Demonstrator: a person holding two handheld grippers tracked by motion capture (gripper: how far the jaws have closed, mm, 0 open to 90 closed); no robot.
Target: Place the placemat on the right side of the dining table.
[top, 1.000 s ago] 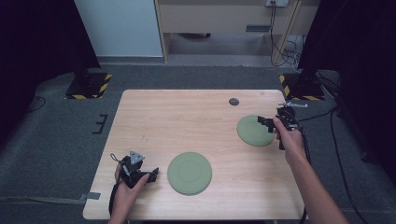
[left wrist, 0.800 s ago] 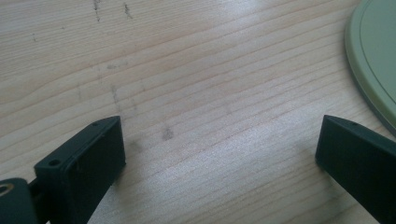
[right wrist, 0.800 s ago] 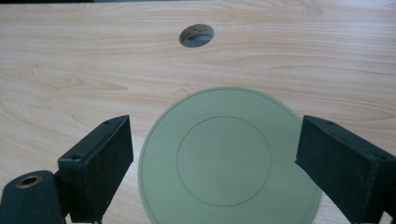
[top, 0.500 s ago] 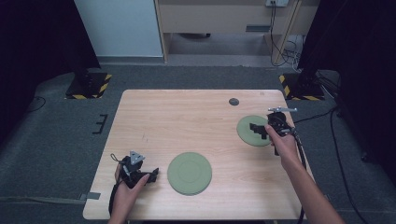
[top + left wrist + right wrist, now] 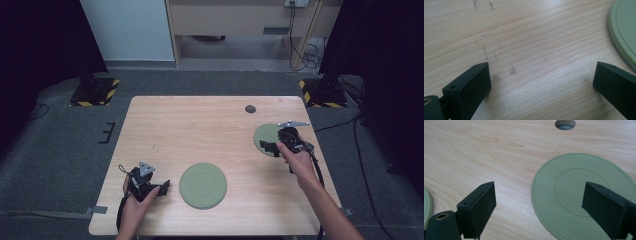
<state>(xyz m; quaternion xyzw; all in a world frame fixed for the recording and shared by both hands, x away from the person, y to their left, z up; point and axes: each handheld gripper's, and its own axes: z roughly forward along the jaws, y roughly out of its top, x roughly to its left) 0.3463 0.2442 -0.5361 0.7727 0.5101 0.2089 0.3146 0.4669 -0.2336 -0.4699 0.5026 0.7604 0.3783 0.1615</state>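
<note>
Right gripper [image 5: 272,145] had swung in over the far green plate [image 5: 267,137] since a second ago, shifted from the plate's right edge toward the person and left; left gripper [image 5: 161,186] stayed parked near the front-left corner of the surface [image 5: 190,125]. Right gripper jaws spread wide, nothing between them but plate rim and bare wood. In the right gripper view, far green plate [image 5: 586,195] sat flat under and ahead of the gripper [image 5: 539,212], left rim running between the jaws, one jaw over the plate's inner ring, the other over wood. Left gripper [image 5: 541,85] also spread wide and empty, hovering low over wood, with the near green plate [image 5: 624,35] just beside its right jaw, not touching; same plate [image 5: 202,185] seen mid-front in the high view. Cable hole [image 5: 250,109] lay beyond the far plate, apart from it. Likely risk: plate flat on the surface, rim thin and low, so a closing jaw could skate over the top or shove it sideways instead of catching the edge. Coming down too steep could press the plate and pop the opposite side up. Jaw not yet under the rim, as far as visible.
</note>
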